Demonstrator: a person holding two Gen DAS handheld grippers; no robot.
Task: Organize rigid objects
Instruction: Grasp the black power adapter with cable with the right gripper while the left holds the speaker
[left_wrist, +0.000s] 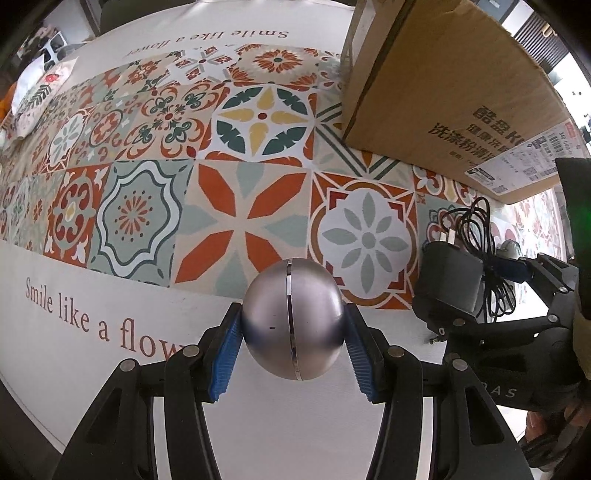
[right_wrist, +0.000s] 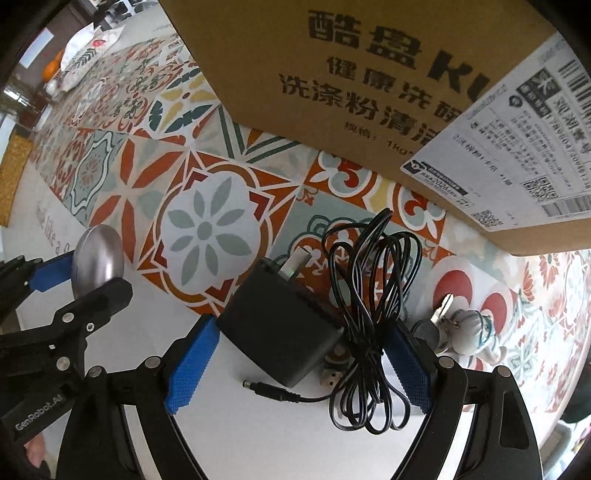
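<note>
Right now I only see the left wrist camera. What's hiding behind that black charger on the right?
Observer: Keys with a small grey toy figure lie just beyond the right tool.
Operator: Anything under the charger?
Observer: A small USB plug peeks out beside the charger.
Operator: And my silver ball?
Observer: From that side, the silver ball bulges past the left tool's near finger.

A table covered by a patterned tile-print cloth (left_wrist: 236, 206). On it, a cardboard box (left_wrist: 454, 88) at two o'clock, and a key with a small figurine (right_wrist: 469, 328) at four o'clock.
</note>
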